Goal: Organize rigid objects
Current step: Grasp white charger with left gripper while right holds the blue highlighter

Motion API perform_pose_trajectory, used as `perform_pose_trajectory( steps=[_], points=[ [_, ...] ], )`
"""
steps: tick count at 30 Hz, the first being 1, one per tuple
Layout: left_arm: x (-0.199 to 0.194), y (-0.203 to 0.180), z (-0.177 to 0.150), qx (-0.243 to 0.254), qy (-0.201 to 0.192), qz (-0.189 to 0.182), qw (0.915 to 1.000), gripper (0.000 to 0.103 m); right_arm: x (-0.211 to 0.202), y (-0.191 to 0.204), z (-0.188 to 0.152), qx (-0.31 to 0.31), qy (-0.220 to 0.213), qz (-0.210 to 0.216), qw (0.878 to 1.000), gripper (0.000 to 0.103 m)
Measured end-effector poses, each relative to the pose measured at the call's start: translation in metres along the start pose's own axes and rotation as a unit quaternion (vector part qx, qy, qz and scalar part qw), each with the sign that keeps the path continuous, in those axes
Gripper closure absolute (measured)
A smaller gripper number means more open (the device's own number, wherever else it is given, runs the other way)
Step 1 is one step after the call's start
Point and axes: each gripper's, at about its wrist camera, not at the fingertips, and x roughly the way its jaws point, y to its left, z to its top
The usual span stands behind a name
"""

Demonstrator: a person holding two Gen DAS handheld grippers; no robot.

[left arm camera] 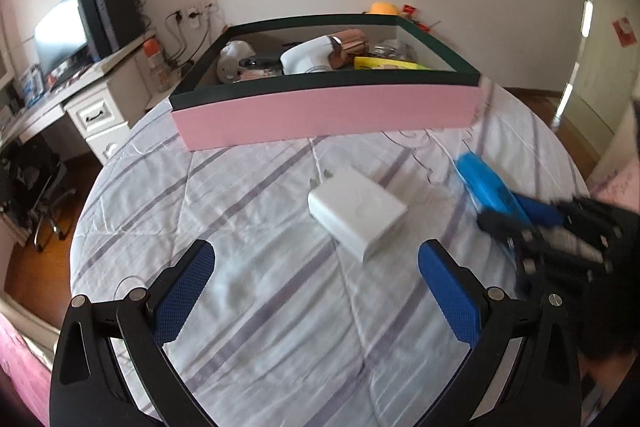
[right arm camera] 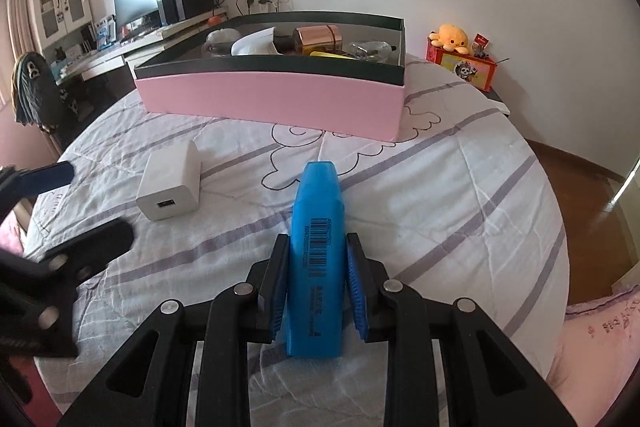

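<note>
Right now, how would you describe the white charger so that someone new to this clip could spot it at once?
Start at the pink box standing on the striped quilt. In front of it, alone on the cloth, lies the white charger, a plain squarish block with metal prongs facing the box. The only other loose item nearby is the blue highlighter, clamped in the right tool.
</note>
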Motion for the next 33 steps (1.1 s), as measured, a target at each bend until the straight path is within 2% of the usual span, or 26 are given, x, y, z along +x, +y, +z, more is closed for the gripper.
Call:
perform_pose_trajectory(
  steps=[7,12,14,17,18,23,33],
  points=[
    [0.030,-0.010,0.019,-0.029,0.031,0.009,0.9991,0.000,0.001,0.000,0.001,0.000,0.000,0.003,1.000,0.075],
    [0.049,-0.015,0.021,-0.030,0.046,0.040,0.9977,0.001,0.001,0.001,0.000,-0.001,0.000,0.002,1.000,0.075],
    [0.052,-0.014,0.020,-0.034,0.045,0.028,0.9980,0.009,0.001,0.002,0.000,-0.003,0.000,0.001,1.000,0.075],
    [0.050,-0.009,0.018,-0.039,0.039,-0.008,0.9984,0.026,0.001,0.002,0.000,-0.002,-0.001,0.001,1.000,0.075],
    [0.050,-0.009,0.018,-0.038,0.036,-0.013,0.9986,0.040,0.001,0.002,0.000,-0.003,-0.001,0.001,1.000,0.075],
    [0.041,-0.001,0.012,-0.025,0.029,-0.035,0.9987,0.041,0.001,0.003,0.000,-0.005,0.000,-0.001,1.000,0.075],
    [0.001,0.028,-0.033,0.025,0.025,-0.037,0.9987,0.040,0.001,0.004,-0.001,-0.010,0.001,-0.008,1.000,0.075]
  ],
)
